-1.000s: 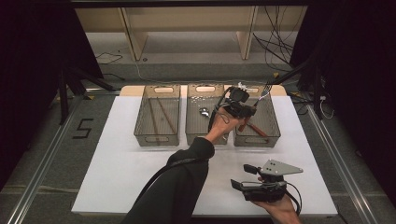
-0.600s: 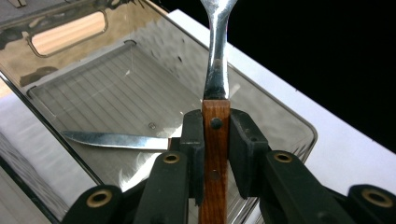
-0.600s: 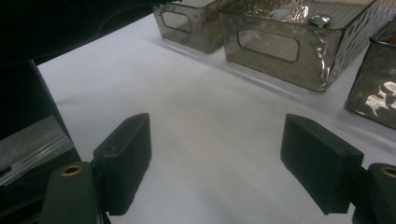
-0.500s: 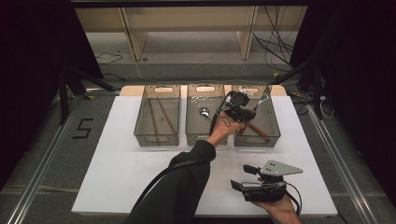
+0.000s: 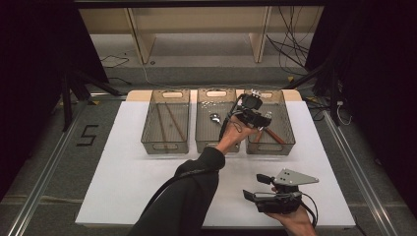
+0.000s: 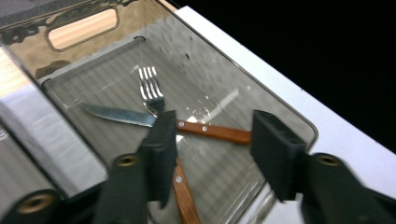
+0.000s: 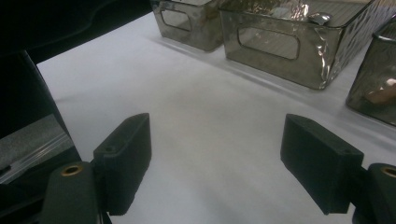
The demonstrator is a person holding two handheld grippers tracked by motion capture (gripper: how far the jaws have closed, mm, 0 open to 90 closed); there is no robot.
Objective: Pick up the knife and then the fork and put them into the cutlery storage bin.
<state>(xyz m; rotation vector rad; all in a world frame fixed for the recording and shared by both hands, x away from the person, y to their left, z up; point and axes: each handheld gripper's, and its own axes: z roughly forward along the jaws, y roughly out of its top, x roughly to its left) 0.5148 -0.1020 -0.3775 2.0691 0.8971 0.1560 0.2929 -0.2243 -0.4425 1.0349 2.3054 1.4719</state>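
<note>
Fork and knife with wooden handles, crossed on the ribbed floor of the right-hand clear bin, fork tines toward the far handle cutout. Sorted by kind, judging by the layout: chopsticks in the left bin, a spoon in the middle bin, this cutlery in the third. Directly above the pair, the left gripper, tilted down into the bin, jaws just opened to a middling gap, nothing between the pads, the fork's handle beneath them; most likely a fresh drop. Near the table's front edge, well apart from the bins, the right gripper, spread wide over bare white tabletop, empty, apparently waiting.
</note>
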